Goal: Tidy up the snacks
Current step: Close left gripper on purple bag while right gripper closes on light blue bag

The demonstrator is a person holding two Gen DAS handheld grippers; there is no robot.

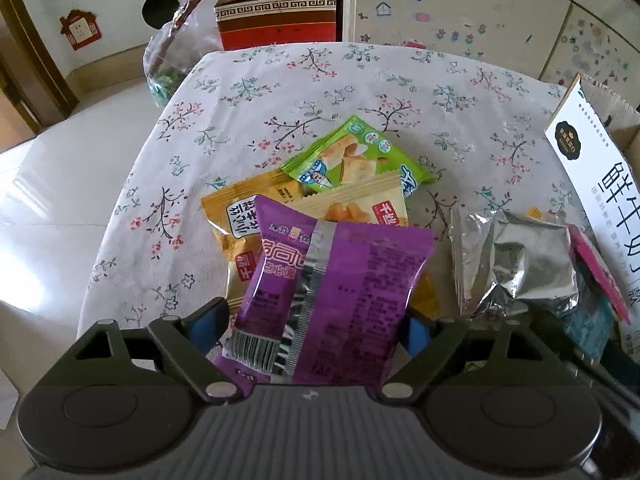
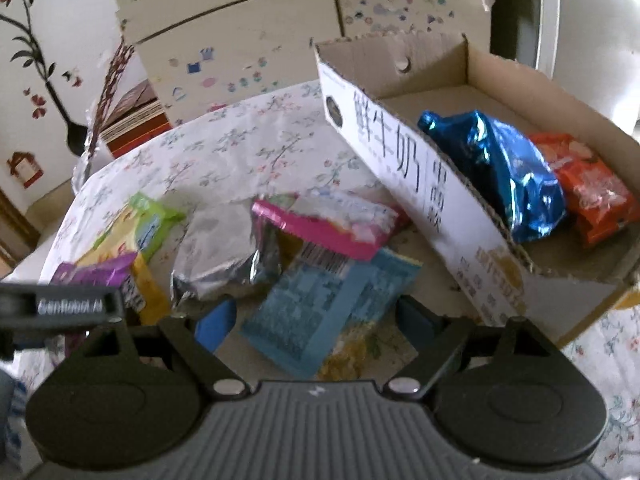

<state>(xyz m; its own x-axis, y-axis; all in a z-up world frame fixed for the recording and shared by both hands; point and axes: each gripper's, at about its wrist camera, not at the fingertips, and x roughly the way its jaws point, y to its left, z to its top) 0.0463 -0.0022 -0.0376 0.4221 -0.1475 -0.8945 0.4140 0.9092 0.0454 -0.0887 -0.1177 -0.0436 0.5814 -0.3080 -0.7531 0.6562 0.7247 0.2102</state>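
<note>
While the left gripper (image 1: pixel 314 324) points down at the table, its blue-padded jaws flank a purple plastic snack packet (image 1: pixel 332 280) with a silver back seam; whether the pads press on it cannot be told. Under that packet, toward twelve o'clock, lie two yellow snack packets (image 1: pixel 236 216), and a green snack packet (image 1: pixel 356 156) overlaps their far edge. At three o'clock from the purple packet sits a crumpled silver foil packet (image 1: pixel 516 264), just beside a pink-edged packet (image 1: pixel 596 272). The right gripper (image 2: pixel 316 320) hovers with its jaws apart over a light blue flat sachet (image 2: pixel 316 312), the pads not touching it. At twelve o'clock from the sachet, the pink-edged packet overlaps its far end. Toward two o'clock stands an open white-sided cardboard box (image 2: pixel 400 168), holding a shiny blue foil bag (image 2: pixel 500 168) and an orange snack packet (image 2: pixel 588 192) touching each other. All loose packets rest on a floral tablecloth (image 1: pixel 280 92). A red-brown carton (image 1: pixel 276 4) stands beyond the table's far edge.
</note>
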